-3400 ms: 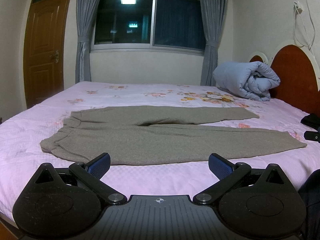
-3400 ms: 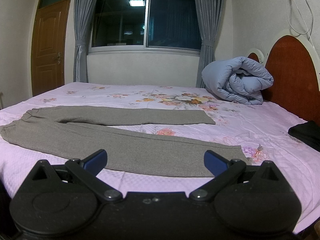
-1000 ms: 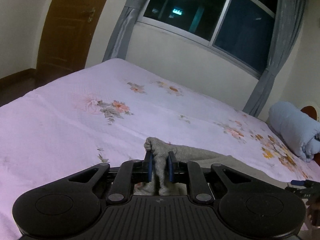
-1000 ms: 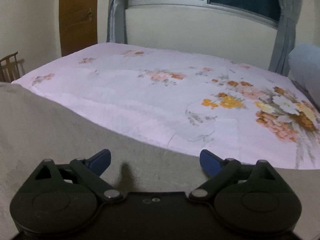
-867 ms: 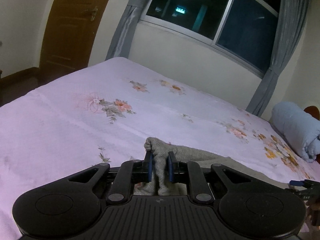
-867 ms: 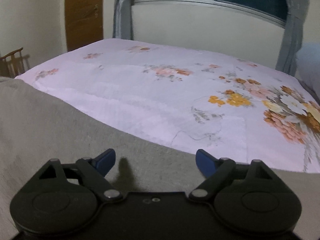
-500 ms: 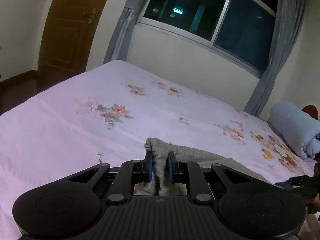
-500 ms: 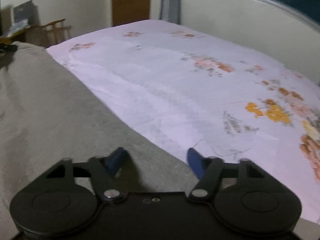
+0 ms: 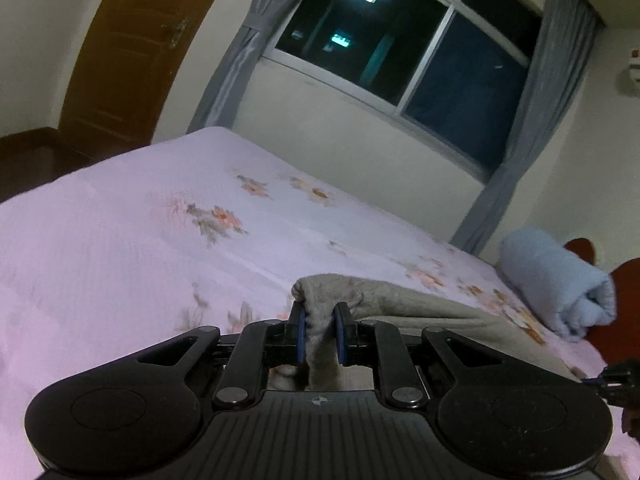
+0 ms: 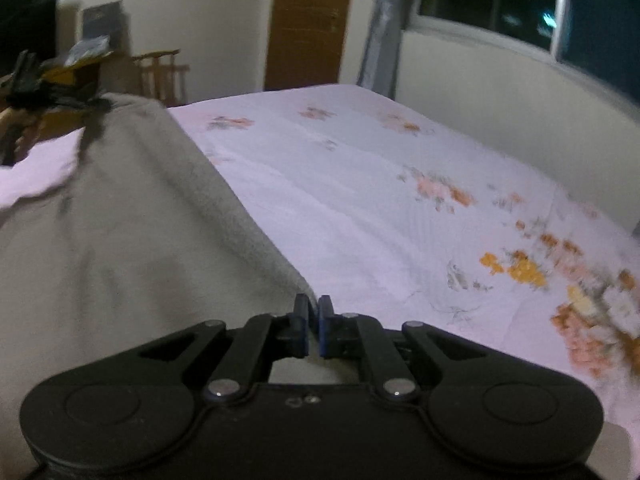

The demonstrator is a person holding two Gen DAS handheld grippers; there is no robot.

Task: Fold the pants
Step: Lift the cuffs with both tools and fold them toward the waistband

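Clamping right gripper [image 10: 313, 322] on the pants [image 10: 120, 240] edge, lower centre, open 0.5 s ago | my left gripper [image 9: 319, 330] still pinches pants, centre | both ends held over bed [image 9: 120, 240], lift can begin

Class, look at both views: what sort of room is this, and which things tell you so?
Most likely a bedroom: a wide bed with a floral sheet, a rolled quilt by the headboard, and a curtained window.
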